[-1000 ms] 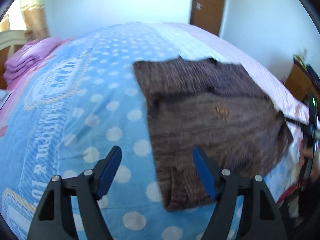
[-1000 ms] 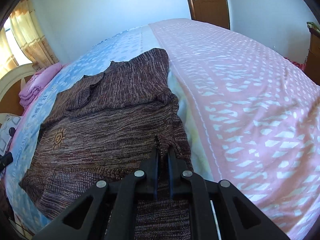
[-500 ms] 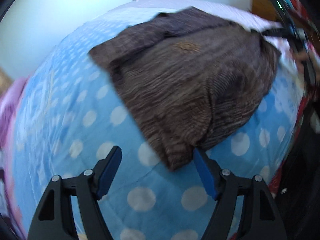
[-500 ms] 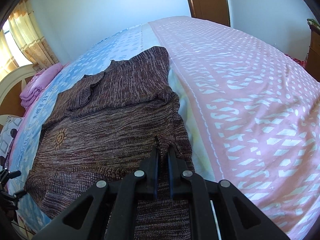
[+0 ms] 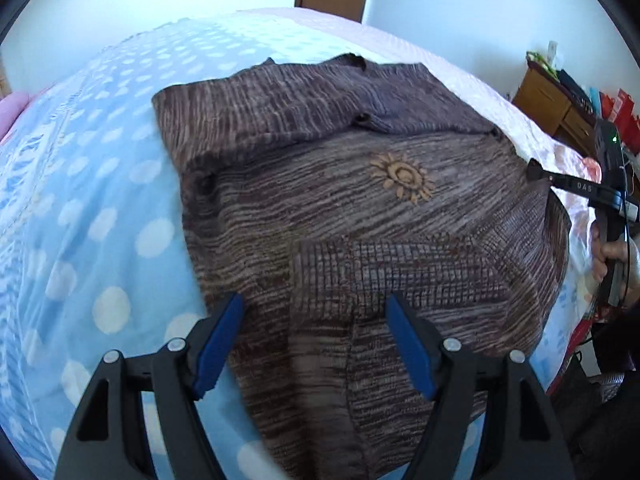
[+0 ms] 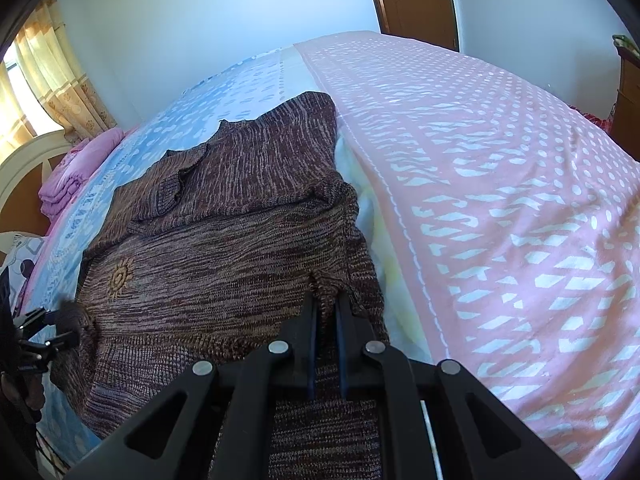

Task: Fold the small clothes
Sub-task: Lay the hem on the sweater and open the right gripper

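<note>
Nearest the left wrist camera, the left gripper [image 5: 314,344] stands with its blue-padded fingers [image 5: 218,344] spread wide, poised over the near edge of a brown and tan marled knit sweater [image 5: 360,216]; whether the pads touch the knit cannot be told. Between those fingers lies a panel of coarser, grid-like ribbing, and the fabric falls toward the camera in soft vertical folds.

In the right wrist view, the right gripper [image 6: 325,300] has its fingers pressed together, pinching a small raised tuft of the sweater's [image 6: 224,248] edge on the side next to the pink part of the cover.

The sweater lies spread on the bed, mostly on the light blue bedspread with white polka dots [image 5: 104,208], its right edge reaching the pink bedspread with white patterning [image 6: 500,200]. Midway across its front sits an embroidered tan sun motif [image 5: 402,176]. Farther on, a sleeve is folded across the chest, and the neckline lies at the far edge.

Beyond, folded purple-pink bedding [image 6: 72,176] rests near the headboard, and a brown wooden door [image 6: 412,0] stands in the white wall.
</note>
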### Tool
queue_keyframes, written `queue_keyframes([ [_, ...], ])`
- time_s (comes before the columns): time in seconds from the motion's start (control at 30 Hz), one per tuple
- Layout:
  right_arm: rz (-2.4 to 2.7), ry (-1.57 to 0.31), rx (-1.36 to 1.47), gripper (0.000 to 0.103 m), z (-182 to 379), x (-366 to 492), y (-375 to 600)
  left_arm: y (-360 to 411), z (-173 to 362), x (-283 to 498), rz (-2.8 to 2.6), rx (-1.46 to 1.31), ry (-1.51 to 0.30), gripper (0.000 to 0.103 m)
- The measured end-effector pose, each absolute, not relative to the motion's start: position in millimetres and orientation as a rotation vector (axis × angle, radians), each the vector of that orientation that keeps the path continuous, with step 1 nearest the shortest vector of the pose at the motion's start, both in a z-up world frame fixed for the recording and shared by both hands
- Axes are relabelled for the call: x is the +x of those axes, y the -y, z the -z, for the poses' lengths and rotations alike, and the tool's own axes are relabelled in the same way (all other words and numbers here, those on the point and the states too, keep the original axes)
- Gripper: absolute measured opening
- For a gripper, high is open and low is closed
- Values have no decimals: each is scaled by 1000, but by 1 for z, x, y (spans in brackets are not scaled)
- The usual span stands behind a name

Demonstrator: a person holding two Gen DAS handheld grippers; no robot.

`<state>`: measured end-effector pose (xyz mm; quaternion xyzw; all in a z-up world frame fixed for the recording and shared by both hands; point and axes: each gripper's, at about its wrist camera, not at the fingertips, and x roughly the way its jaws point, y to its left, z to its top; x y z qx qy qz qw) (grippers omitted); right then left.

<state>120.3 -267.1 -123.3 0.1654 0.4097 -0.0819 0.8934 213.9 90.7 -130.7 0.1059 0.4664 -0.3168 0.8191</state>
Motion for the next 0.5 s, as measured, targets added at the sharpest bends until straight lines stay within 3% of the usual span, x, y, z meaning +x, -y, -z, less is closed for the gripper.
queue_keyframes([
  [0.2, 135, -832, 360, 9, 120, 121, 267, -79, 130, 207, 674, 226, -969, 76],
  [0.37, 83, -712, 436, 14, 91, 107, 280, -78, 133, 214, 656, 186, -964, 74],
  [0.4, 93, -681, 435, 18, 83, 102, 285, -78, 133, 213, 649, 179, -959, 72],
  [0.47, 126, -631, 422, 56, 70, 93, 295, -81, 133, 210, 645, 161, -951, 66],
  [0.5, 142, -616, 414, 60, 66, 89, 299, -82, 132, 209, 642, 151, -951, 63],
])
